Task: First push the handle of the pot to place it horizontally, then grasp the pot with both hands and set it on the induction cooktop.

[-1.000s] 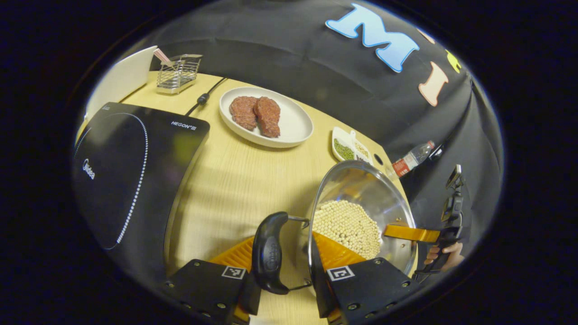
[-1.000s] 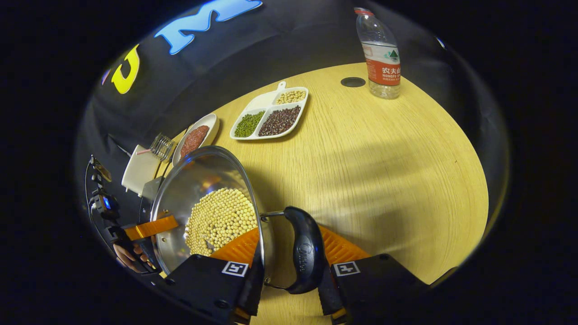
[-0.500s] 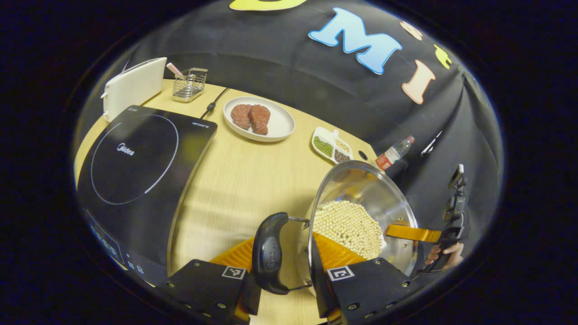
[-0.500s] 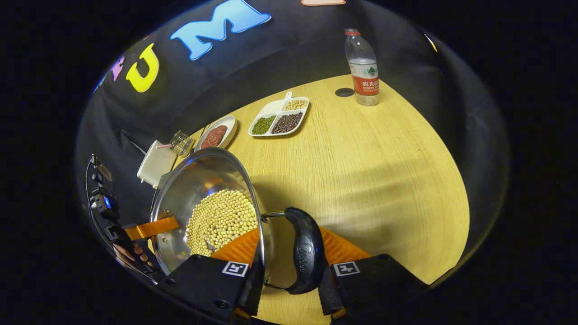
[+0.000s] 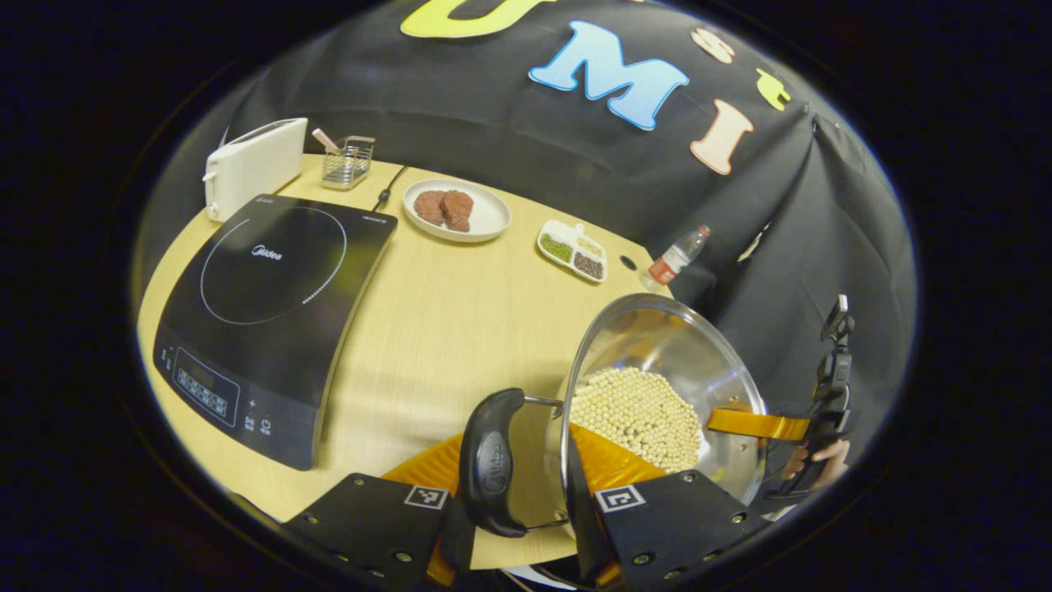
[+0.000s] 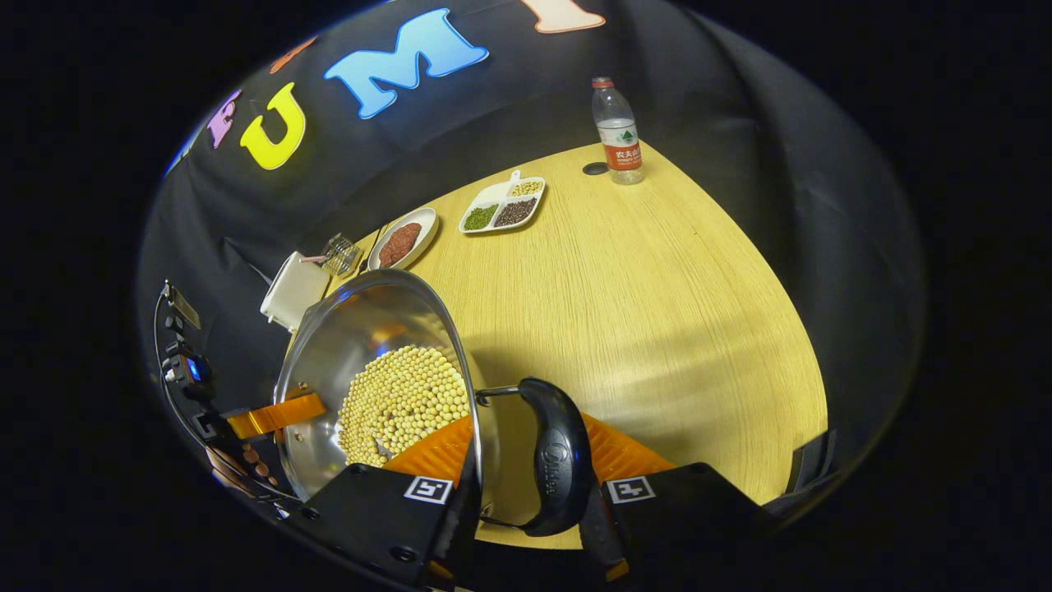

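In my left gripper view the induction cooktop [image 5: 271, 304] lies at the left of the frame, and my left gripper [image 5: 518, 514] at bottom centre clamps the pot [image 5: 657, 395] by its rim beside the black handle [image 5: 491, 464]. In my right gripper view the pot sits lower left, my right gripper [image 6: 526, 514] pinching its wall at bottom centre, with the wooden table [image 6: 657, 329] spreading right.

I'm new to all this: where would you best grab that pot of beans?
By its two black side handles, one claw from each side. They stick out level from the rim of the pot, opposite each other, giving each claw something to close on. The steel wall looks too round and smooth.
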Tool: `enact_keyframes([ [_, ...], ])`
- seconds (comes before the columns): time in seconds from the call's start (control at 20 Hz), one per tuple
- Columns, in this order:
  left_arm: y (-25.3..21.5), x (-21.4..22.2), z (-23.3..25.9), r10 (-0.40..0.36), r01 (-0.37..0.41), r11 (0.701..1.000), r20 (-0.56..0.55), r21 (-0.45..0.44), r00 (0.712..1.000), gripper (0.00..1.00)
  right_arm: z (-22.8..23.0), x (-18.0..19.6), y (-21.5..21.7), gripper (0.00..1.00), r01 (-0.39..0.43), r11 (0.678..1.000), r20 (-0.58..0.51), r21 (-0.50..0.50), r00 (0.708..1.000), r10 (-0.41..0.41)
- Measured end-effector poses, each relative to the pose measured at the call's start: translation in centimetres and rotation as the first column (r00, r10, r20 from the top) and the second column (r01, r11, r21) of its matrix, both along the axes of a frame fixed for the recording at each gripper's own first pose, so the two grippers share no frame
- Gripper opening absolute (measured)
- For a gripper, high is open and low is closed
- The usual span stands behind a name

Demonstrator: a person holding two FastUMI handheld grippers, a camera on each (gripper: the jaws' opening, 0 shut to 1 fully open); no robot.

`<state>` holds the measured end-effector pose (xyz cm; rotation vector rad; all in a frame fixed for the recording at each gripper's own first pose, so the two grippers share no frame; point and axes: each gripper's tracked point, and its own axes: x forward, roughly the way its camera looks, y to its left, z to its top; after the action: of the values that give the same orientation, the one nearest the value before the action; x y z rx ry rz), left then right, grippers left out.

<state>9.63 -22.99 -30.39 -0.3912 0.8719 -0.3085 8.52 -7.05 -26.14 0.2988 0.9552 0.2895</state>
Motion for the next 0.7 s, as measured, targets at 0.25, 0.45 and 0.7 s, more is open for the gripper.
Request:
enact_keyframes([
  [0.25,3.9,0.2,1.9,-0.037,0.038,0.999,0.025,-0.021,0.999,0.53,2.7,-2.3,3.5,0.51,0.052,0.999,0.025,-0.004,0.998,-0.052],
  [0.45,9.4,0.9,3.4,-0.01,0.012,0.999,0.059,-0.041,0.998,0.53,4.0,-2.8,8.7,0.51,0.055,0.998,0.014,0.014,0.998,-0.055],
  [0.7,16.9,1.4,3.5,0.042,-0.039,0.997,0.041,-0.07,0.998,0.49,5.6,-1.9,15.4,0.54,-0.001,1.0,0.057,-0.003,0.998,0.001],
])
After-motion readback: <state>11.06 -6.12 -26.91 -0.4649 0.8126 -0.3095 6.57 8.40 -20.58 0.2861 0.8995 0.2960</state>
